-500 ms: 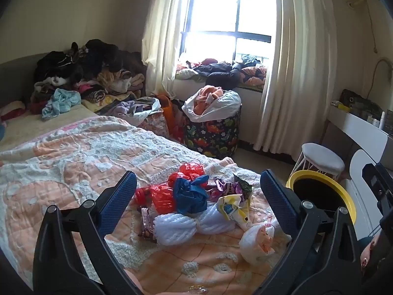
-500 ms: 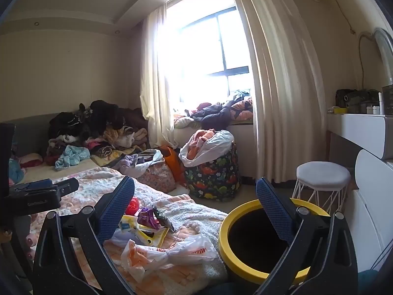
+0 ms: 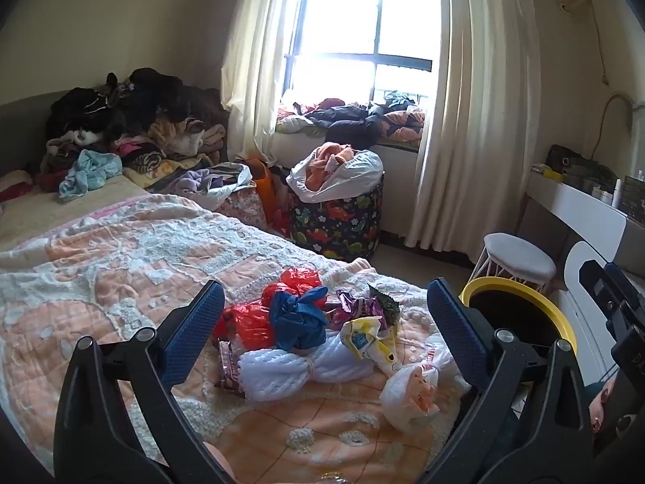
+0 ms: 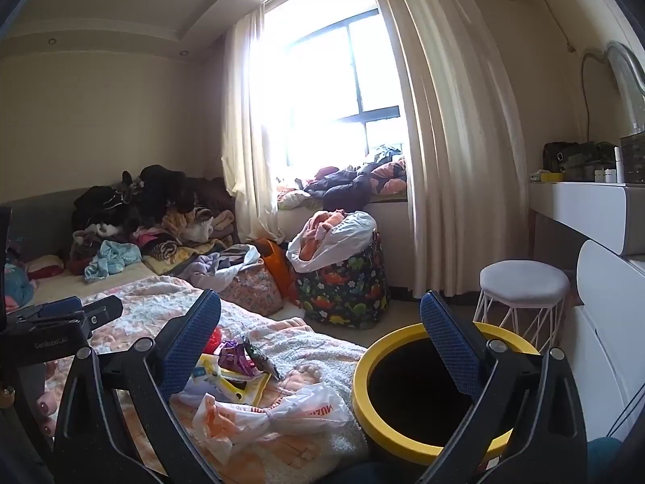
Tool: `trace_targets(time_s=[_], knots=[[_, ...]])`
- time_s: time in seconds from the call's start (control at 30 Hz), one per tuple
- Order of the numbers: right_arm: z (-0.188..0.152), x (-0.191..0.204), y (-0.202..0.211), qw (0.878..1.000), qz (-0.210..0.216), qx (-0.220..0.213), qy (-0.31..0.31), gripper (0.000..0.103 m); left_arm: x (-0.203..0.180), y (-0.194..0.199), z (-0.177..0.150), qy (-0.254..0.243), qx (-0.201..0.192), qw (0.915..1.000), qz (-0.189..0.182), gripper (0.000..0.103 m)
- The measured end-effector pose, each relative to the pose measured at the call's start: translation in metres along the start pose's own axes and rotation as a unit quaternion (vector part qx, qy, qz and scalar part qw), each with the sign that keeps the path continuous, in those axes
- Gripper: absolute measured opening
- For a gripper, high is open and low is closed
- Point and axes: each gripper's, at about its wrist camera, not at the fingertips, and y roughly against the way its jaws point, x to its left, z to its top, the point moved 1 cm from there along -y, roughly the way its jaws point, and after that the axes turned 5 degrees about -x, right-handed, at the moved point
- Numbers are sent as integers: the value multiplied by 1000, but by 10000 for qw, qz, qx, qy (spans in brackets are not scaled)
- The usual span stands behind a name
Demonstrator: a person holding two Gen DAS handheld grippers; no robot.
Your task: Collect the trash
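Approaching, nothing picked yet. Left gripper (image 3: 324,322) gapes wide, empty; crumpled red plastic bag (image 3: 250,322), blue plastic bag (image 3: 300,318), knotted white mesh bundle (image 3: 306,363) lie between its fingers, ahead. Right gripper (image 4: 320,336) equally wide, empty; orange-printed white plastic bag (image 4: 274,411) below, yellow-rimmed round bin (image 4: 403,443) just right. Next: lower, close on one bag.

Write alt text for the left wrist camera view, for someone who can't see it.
An open left gripper hovers over knotted plastic bags and wrappers on a bed's quilt: red bag, blue bag, white bag. A yellow-rimmed bin stands to the right, with laundry piled near a bright window behind.
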Motion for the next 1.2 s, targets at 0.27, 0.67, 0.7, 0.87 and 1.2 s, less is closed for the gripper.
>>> trace_targets(time_s=[0.27,0.67,0.7,0.87,1.2], knots=[[-2,-2,-1,10000,-25,7,-4,97,-2,-2,0,-3,0,10000,-1,93],[-3,2,-4,10000,-50,54,9,97,-4,-2,0,4,8,10000,-9,93],[-3,3,-4,10000,-59,45,20,97,-5,-3,-1,5,12,10000,-6,93],[-3,3,-5,10000,-49,48,30,97,-4,-2,-1,7,6,10000,-4,93],[-3,4,-5,10000,-49,53,34,97,-2,-2,-1,14,1,10000,-12,93]])
